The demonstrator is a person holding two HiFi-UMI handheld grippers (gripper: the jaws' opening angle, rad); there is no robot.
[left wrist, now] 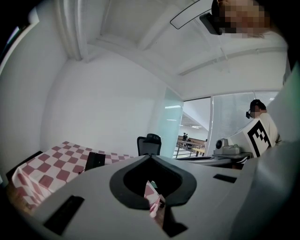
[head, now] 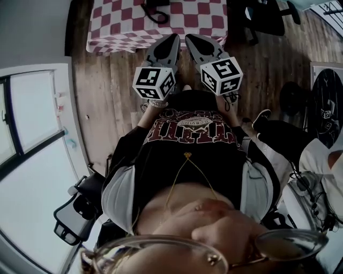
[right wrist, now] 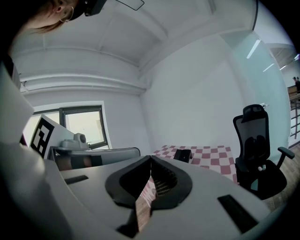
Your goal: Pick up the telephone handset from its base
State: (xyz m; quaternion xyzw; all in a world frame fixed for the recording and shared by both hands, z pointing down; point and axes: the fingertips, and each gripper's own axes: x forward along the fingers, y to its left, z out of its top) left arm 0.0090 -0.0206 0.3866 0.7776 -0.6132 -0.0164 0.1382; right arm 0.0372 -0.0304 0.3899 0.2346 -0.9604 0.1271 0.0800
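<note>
My left gripper [head: 172,38] and right gripper [head: 191,38] were both closed and held nothing, short of the table [head: 115,32]. The telephone [head: 155,8] sat well in from the table's near edge, ahead and slightly nearer my left; I couldn't tell its long axis.

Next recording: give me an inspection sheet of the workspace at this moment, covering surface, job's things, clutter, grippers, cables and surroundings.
Surface: table under a red-and-white checked cloth, standing on a wood floor.
Job's things: black telephone on the cloth, untouched; handset cannot be told apart from its base.
Clutter: nothing seen on the visible part of the cloth.
Grippers: left gripper and right gripper both shut and empty, side by side short of the table.
Cables: a dark cord loops at the telephone; loose cables at the person's right.
Surroundings: black office chair beside the table; window on the person's left.
</note>
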